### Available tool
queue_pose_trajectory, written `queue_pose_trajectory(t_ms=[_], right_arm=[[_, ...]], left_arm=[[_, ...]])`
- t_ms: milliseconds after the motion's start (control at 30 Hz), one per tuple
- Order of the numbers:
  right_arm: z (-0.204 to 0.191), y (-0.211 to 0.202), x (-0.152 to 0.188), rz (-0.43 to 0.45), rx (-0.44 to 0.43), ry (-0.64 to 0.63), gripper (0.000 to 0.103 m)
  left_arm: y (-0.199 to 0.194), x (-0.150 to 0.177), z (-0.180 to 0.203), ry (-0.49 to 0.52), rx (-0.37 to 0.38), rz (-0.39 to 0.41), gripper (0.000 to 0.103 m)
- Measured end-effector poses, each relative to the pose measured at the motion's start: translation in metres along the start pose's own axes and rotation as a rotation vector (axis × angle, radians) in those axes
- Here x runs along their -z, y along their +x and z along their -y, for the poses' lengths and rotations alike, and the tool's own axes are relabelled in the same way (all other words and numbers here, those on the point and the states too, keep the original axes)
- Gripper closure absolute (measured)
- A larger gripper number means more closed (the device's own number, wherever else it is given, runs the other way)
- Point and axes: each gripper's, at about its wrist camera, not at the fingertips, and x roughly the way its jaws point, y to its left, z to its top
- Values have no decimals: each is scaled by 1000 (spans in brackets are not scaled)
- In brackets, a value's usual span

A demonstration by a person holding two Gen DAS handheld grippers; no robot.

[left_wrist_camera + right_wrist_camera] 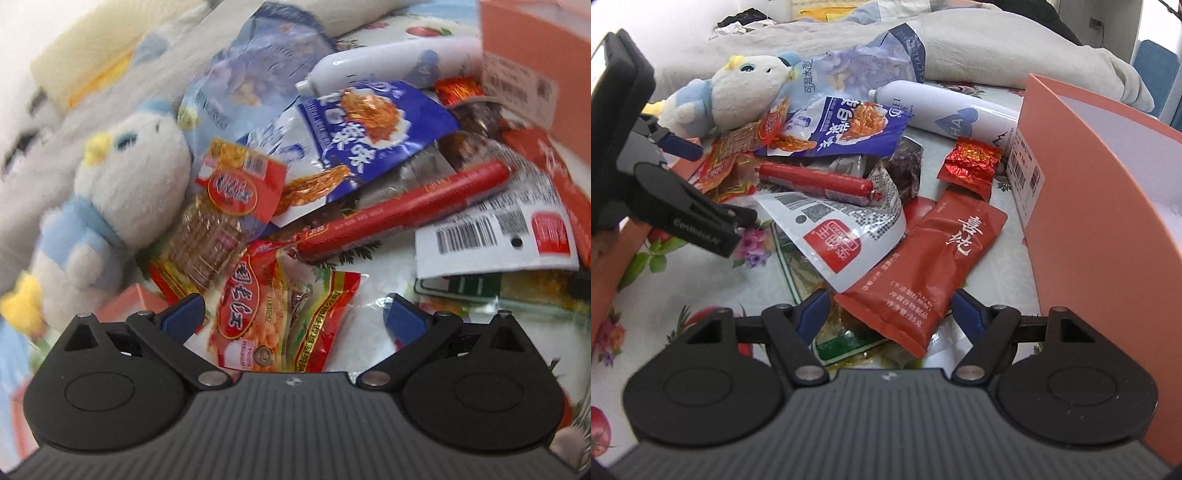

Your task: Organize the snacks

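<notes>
Snacks are basically all unsorted: one loose heap on the floral cloth (683, 295) (looks like a tabletop or bed cover, can't tell which), w/ the red sausage stick (816, 182) roughly at the middle, so places below are given rel. to it.

Over its far side: blue noodle-snack pouch (849, 127), w/ a pale blue bag (849, 70) behind that. Nearer the right-wrist cam than the sausage: white pouch w/ red seal (838, 232), partly under the sausage, and the red-orange sachet (923, 273) overlapping the pouch's edge. Beyond the sachet, right of the sausage: small shiny red foil pack (971, 164). Left of the sausage: small red/orange packs (731, 162), seen close in the left-wrist view as a peanut pack (266, 314).

Non-snacks mixed in: white spray bottle (945, 114) and plush toy (735, 96), both beyond the sausage.

Orange box (1100, 206) stands right of the heap; what shows of its inside looks bare, so prob. nothing is put away yet. Another orange edge (683, 162) at left, unclear what.

Right claw (890, 306): fingers apart, holding nothing, straddling the sachet's near end, not clamped. Left claw (295, 314): also apart, empty, over the peanut pack.

Judgement: at or near the start; nearly every pack left to move.
</notes>
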Motion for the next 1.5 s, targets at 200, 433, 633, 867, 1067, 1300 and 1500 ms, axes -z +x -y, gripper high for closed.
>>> queue_pose_trajectory(t_ms=[200, 433, 633, 867, 1067, 1300, 1500], right_arm=[[2, 0, -1, -4, -8, 14, 32], [3, -8, -2, 8, -4, 18, 37], [3, -20, 2, 17, -2, 19, 55], [2, -39, 7, 55, 9, -16, 88], [-3, -61, 17, 87, 14, -63, 97], [-6, -87, 38, 75, 14, -87, 98], [-11, -110, 63, 44, 3, -120, 99]], left_arm=[[20, 1, -26, -165, 131, 5, 0], [14, 7, -23, -170, 122, 46, 16], [1, 13, -21, -184, 92, 67, 46], [-25, 25, 1, -191, 74, 72, 81], [-51, 43, 12, -255, 84, 75, 91], [-91, 70, 40, -296, 94, 92, 92], [-132, 93, 63, -362, 106, 129, 92]])
